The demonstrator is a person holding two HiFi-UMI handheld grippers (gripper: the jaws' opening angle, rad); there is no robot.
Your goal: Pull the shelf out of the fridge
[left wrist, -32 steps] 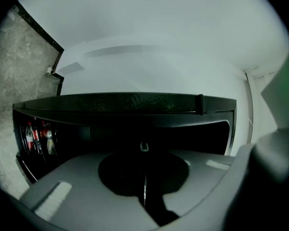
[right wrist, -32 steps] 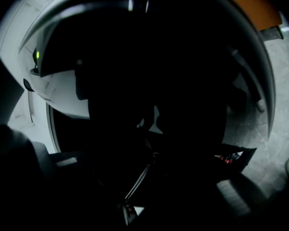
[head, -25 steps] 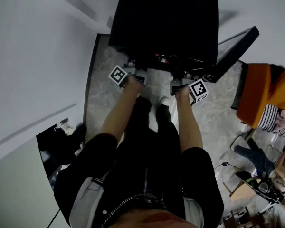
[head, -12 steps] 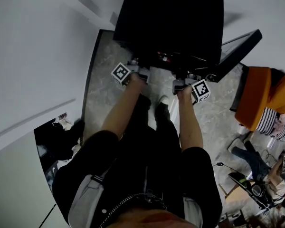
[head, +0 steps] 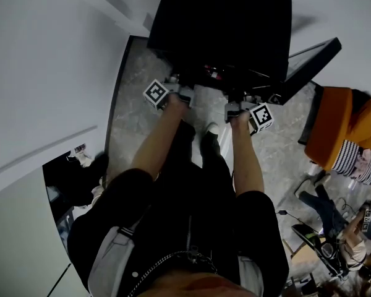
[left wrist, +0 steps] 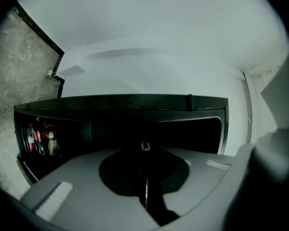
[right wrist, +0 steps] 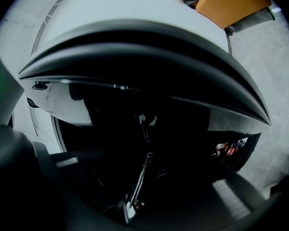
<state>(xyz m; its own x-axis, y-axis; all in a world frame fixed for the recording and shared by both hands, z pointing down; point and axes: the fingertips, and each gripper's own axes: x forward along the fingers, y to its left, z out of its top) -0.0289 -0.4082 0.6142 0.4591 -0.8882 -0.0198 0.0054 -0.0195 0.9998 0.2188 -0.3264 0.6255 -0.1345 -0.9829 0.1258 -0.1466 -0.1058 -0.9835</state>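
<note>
A small black fridge (head: 222, 23) stands on the floor with its door (head: 309, 67) swung open to the right. Both grippers reach level into its open front. The left gripper (head: 176, 82) is shut on the thin front edge of the shelf (left wrist: 145, 189), seen edge-on between its grey jaws. The right gripper (head: 238, 99) holds the same shelf (right wrist: 140, 182) further right. Its jaws have just been closing, with the shelf's edge between them. The fridge's inside is dark and most of the shelf is hidden.
Bottles (left wrist: 38, 138) stand in the door's rack. An orange seat (head: 334, 122) with striped cloth sits at the right, past the door. Cables and clutter (head: 321, 240) lie on the floor at lower right. A white wall runs along the left.
Both grippers stay at the fridge's front; only the head view has shifted slightly.
</note>
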